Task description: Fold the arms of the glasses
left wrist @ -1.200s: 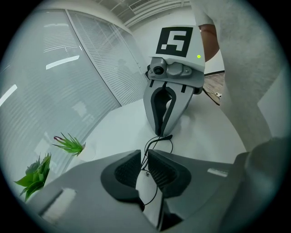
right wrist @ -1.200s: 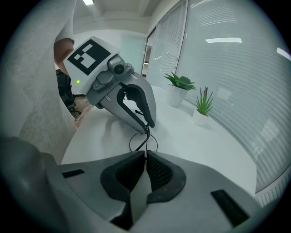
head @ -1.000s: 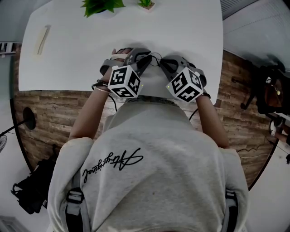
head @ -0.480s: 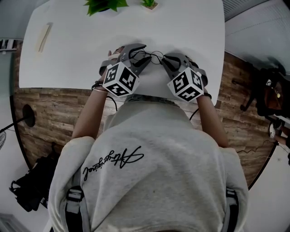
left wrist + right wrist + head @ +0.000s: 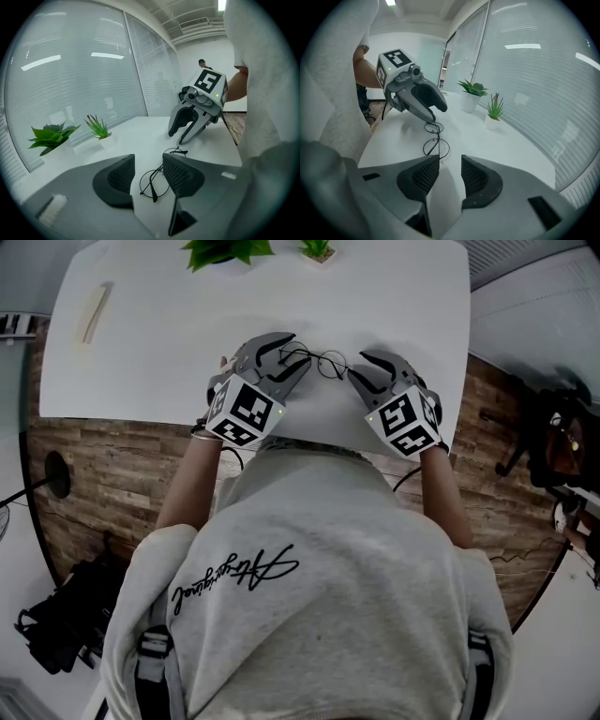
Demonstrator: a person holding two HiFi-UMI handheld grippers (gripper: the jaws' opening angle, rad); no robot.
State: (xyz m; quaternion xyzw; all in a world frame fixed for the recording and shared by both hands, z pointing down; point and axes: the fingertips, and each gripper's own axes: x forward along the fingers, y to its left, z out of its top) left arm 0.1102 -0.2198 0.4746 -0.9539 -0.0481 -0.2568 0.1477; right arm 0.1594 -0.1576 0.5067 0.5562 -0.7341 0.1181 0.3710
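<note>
Thin round wire glasses [image 5: 316, 362] lie flat on the white table [image 5: 169, 362], free of both grippers. In the left gripper view one arm lies across the near lens of the glasses [image 5: 156, 181]. My left gripper [image 5: 292, 354] stands just left of them, its jaws opening, and the near lens shows on the table in the gap between the jaws [image 5: 147, 159], untouched by the pads. My right gripper [image 5: 359, 367] stands just right of them, jaws also opening with nothing between them [image 5: 450, 161]. The glasses [image 5: 436, 143] lie a little ahead of its tips.
Two small potted plants [image 5: 225, 251] [image 5: 317, 249] stand at the table's far edge. A pale stick-like object [image 5: 91, 320] lies at the far left. The table's near edge runs under my wrists. A dark chair [image 5: 553, 427] stands off to the right on the wooden floor.
Both grippers have let go of the glasses and drawn slightly apart, with their jaws wider. The glasses now rest on the table between them.
</note>
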